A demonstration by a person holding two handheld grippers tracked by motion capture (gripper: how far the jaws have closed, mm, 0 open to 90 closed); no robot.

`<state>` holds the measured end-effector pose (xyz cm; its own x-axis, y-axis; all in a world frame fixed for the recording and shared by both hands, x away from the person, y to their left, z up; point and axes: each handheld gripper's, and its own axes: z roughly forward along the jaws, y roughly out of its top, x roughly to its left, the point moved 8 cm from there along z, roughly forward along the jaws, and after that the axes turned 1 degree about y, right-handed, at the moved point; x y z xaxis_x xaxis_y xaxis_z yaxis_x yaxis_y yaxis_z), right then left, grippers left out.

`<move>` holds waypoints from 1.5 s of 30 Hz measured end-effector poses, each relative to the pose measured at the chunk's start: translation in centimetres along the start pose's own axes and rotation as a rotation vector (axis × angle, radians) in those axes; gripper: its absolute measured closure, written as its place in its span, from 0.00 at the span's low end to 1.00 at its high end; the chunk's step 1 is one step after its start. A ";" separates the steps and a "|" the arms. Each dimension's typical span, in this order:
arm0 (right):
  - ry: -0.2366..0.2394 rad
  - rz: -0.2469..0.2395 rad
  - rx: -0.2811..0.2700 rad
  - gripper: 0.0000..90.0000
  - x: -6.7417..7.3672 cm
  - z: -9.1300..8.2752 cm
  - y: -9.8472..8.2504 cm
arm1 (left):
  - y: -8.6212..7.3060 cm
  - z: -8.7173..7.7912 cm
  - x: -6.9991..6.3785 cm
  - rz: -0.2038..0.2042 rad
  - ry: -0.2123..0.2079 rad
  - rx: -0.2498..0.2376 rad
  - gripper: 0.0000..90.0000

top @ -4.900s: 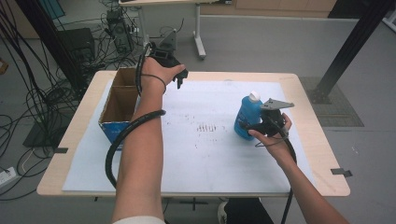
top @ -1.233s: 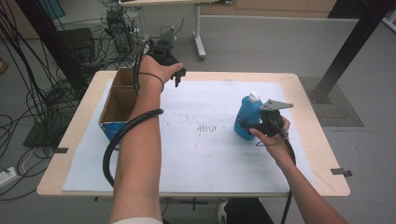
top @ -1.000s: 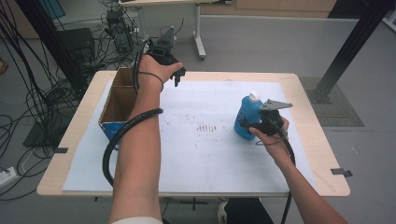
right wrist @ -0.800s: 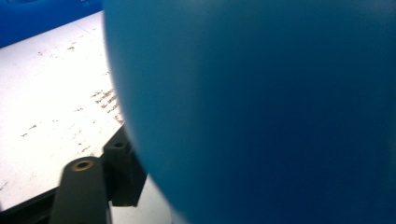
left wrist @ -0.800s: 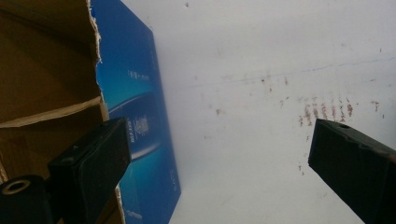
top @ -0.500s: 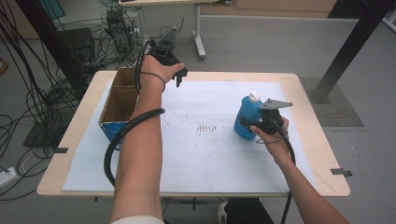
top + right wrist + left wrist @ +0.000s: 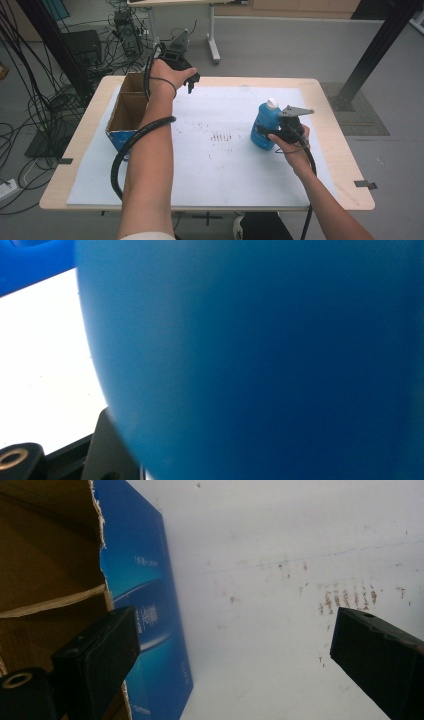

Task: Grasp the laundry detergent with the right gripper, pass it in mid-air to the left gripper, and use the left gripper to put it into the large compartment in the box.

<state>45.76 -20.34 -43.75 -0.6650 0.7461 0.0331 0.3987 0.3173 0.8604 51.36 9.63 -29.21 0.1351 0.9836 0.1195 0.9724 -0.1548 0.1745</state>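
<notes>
The right gripper (image 7: 270, 134), at the right of the high view, has just been closing its jaws, and they now clench the blue bottle (image 7: 263, 126) from the side. This bottle stands upright on the white sheet (image 7: 225, 160), with its white cap (image 7: 272, 103) on top; in the right gripper view its blue body (image 7: 260, 360) is very near the camera. The left gripper (image 7: 189, 82), in the upper left part of the high view, has its jaws spread wide with nothing between them. It hangs just beside the open cardboard box (image 7: 127, 112), whose blue wall (image 7: 145, 605) appears at the left of the left gripper view.
</notes>
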 end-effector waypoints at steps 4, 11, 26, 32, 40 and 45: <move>0.001 0.000 0.000 0.47 0.0 0.0 0.0 | 0.0 -0.1 0.0 0.001 0.000 0.000 0.07; -0.002 -0.002 -0.004 0.47 0.0 0.0 0.0 | 0.1 -0.3 -0.1 0.001 0.000 -0.004 0.07; -0.005 -0.001 -0.008 0.48 0.0 0.0 0.0 | 0.0 -0.4 -0.1 0.001 0.002 -0.002 0.07; -0.009 -0.001 -0.009 0.47 0.0 0.0 -0.1 | 0.1 -0.6 -0.1 0.003 0.001 -0.007 0.07; -0.006 -0.001 -0.011 0.48 0.0 0.0 -0.1 | 0.1 -0.5 -0.1 0.001 0.003 -0.006 0.07; -0.010 0.002 -0.011 0.48 0.0 0.0 -0.1 | 0.1 -0.7 -0.3 0.003 0.002 -0.011 0.07</move>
<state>45.72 -20.35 -43.80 -0.6578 0.7526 0.0302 0.3930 0.3088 0.8661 51.32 9.27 -28.53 0.1380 0.9828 0.1226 0.9697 -0.1592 0.1851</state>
